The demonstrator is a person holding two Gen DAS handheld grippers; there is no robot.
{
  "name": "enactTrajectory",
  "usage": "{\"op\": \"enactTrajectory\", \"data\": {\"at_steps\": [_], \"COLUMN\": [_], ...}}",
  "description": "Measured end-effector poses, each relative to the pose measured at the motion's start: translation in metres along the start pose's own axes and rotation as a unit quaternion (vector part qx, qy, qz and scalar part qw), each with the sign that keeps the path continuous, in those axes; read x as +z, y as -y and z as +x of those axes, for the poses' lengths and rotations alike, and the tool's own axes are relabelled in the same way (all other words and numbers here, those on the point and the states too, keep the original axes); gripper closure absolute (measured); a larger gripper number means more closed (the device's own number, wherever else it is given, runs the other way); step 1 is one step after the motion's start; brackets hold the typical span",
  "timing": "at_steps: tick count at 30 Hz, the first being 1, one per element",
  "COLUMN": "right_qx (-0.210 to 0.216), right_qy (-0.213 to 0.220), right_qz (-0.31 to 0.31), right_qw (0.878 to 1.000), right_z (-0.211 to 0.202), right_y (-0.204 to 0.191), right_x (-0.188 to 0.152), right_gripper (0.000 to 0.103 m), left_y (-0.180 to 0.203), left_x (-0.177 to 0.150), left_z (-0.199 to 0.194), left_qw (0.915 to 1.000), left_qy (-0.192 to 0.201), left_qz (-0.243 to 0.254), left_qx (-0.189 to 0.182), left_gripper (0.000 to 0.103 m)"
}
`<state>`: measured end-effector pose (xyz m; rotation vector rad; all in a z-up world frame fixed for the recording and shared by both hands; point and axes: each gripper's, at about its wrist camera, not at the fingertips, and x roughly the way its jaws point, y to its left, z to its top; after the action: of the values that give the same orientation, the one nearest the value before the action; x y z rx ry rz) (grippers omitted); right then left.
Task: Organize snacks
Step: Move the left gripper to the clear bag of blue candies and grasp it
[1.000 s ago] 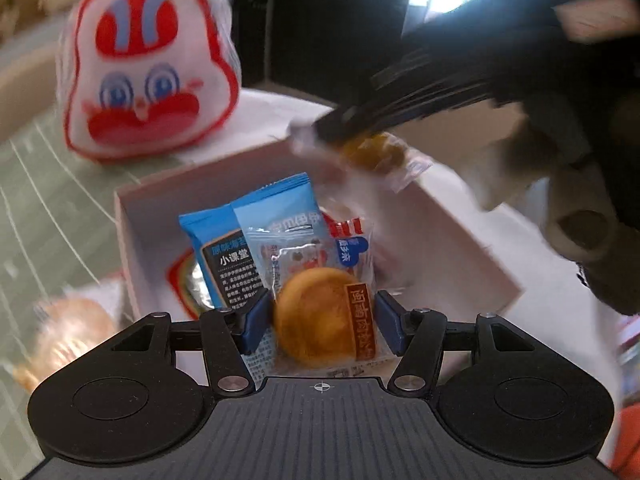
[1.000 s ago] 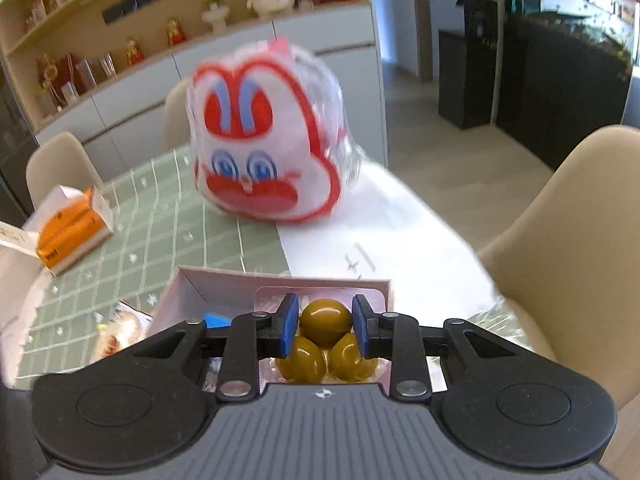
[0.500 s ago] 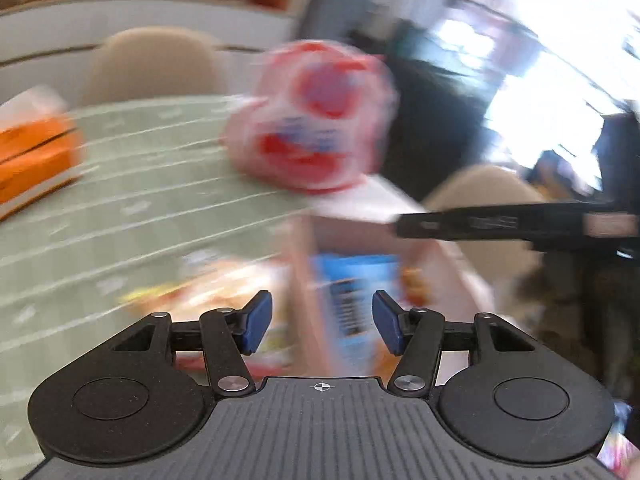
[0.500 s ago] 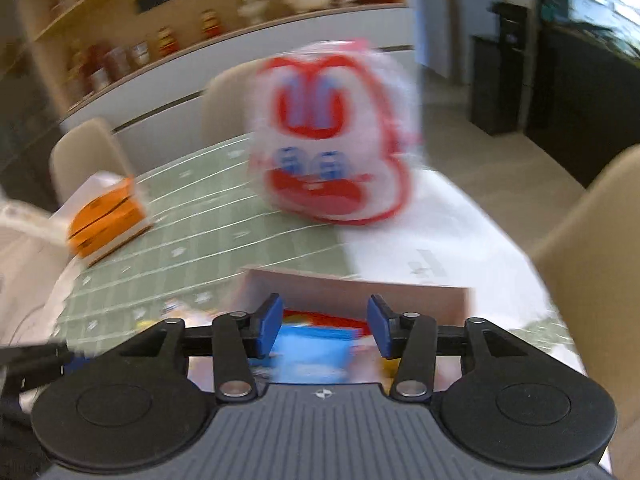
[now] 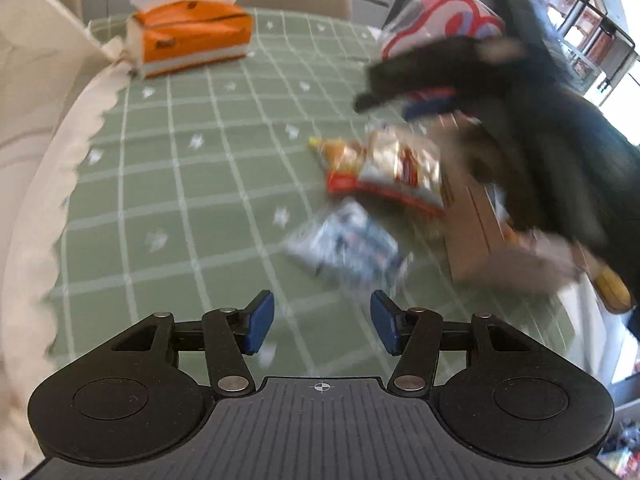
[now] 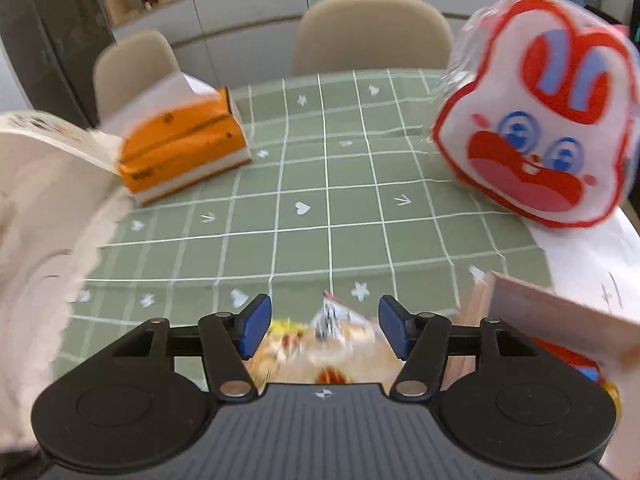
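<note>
While both grippers hang over the green checked cloth (image 6: pixel 304 184), here's the count:

Left gripper (image 5: pixel 322 322): released, nothing between the blue pads; its jaws have just been closing a bit, over bare cloth.
Right gripper (image 6: pixel 325 326): released too; its jaws have just been opening, with the tip of an orange snack bag (image 6: pixel 320 344) between the pads, but I can't see them pressing it.
Loose snacks on the cloth: two in the left view, the orange bag (image 5: pixel 384 168) and a blurry blue-white packet (image 5: pixel 348 240) just in front of it, near the left gripper.
Box (image 6: pixel 552 312): one, pinkish, right of the bags, with more snacks inside; too blurry to count those.
Bunny bags (image 6: pixel 544 128): one, red and white, far right on the table.
Tissue boxes (image 6: pixel 184 148): one, orange, far left.
Chairs (image 6: pixel 372 32): two beige ones behind the table.
</note>
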<state>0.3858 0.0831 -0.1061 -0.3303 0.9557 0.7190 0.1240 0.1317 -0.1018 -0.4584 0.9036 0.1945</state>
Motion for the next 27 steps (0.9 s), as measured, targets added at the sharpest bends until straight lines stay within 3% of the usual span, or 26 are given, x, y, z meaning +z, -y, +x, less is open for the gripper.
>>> {"op": "enactTrajectory", "data": {"at_steps": [4, 7, 11, 16, 23, 27], "right_qx": [-0.002, 0.027, 0.053, 0.065, 0.041, 0.004], "right_qy": [-0.042, -0.051, -0.062, -0.07, -0.069, -0.044], "right_qz": [0.004, 0.017, 0.002, -0.018, 0.023, 0.035], "right_qw": [0.999, 0.998, 0.997, 0.995, 0.997, 0.998], "right_z": [0.025, 0.016, -0.01, -0.041, -0.071, -0.095], "right_y": [-0.007, -0.012, -0.028, -0.041, -0.02, -0.005], "right_x": [0.003, -0.013, -0.045, -0.1, -0.161, -0.191], "right_gripper": [0.043, 0.044, 0.053, 0.054, 0.055, 0.055], "left_y": [-0.02, -0.036, -0.048, -0.041, -0.023, -0.014], "left_x": [-0.02, -0.023, -0.019, -0.013, 0.003, 0.022], "left_z": [-0.023, -0.03, -0.024, -0.014, 0.004, 0.024], "left_qw": [0.9999, 0.9996, 0.9989, 0.9987, 0.9986, 0.9993], "left_qy": [0.002, 0.009, 0.007, 0.005, 0.003, 0.002], "left_qz": [-0.01, -0.024, -0.041, -0.029, -0.018, -0.036], "left_qx": [-0.003, -0.007, -0.02, -0.042, -0.049, 0.0], "left_gripper": [0.046, 0.046, 0.046, 0.047, 0.047, 0.047]}}
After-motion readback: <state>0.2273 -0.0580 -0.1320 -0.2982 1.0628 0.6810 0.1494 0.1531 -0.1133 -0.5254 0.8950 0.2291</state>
